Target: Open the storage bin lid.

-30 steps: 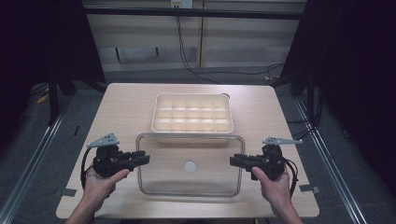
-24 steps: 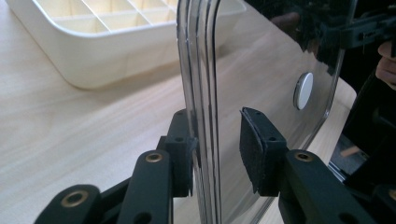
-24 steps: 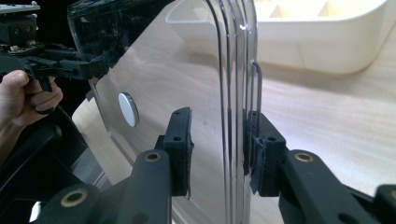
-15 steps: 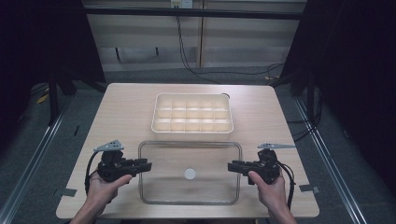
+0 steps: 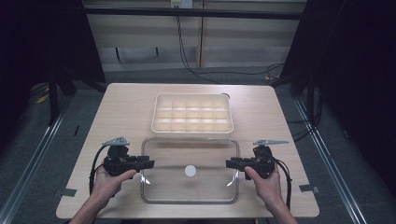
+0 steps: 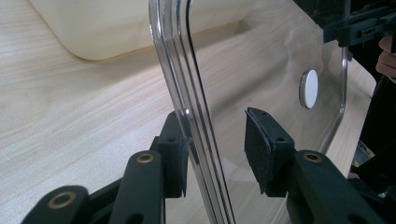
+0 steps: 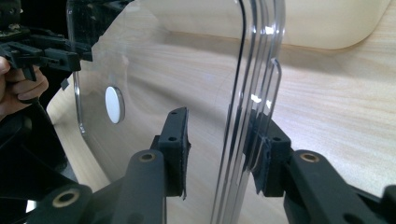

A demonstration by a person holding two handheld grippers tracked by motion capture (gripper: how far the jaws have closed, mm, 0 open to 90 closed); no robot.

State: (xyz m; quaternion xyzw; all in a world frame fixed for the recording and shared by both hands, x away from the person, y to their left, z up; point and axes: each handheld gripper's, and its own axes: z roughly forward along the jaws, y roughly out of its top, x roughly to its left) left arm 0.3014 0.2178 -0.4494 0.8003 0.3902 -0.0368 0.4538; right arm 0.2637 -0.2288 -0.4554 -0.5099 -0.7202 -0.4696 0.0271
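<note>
A clear plastic lid point(image 5: 189, 201) with a white round disc point(image 5: 190, 171) in its middle lies flat on the table's near half. My left gripper point(image 5: 150, 163) is at its left edge and my right gripper point(image 5: 229, 163) at its right edge. In the left gripper view the rim point(image 6: 180, 60) runs between my jaws point(image 6: 217, 126), one pad beside it, the other apart. The right gripper view shows the same: rim point(image 7: 254, 51) between parted jaws point(image 7: 219, 126). Both pairs of jaws have just been opening. Behind the lid sits a cream compartment tray point(image 5: 192, 113).
The wooden table point(image 5: 126, 107) has bare strips left and right of the tray and lid. Dark floor, rails and cables point(image 5: 187, 51) surround it. Black cables point(image 5: 95, 163) trail from both grippers toward the near edge.
The lid has come down and toward the person, off the tray's front edge, onto the table. Both hands sank with it, and the jaws have loosened from the rim.
</note>
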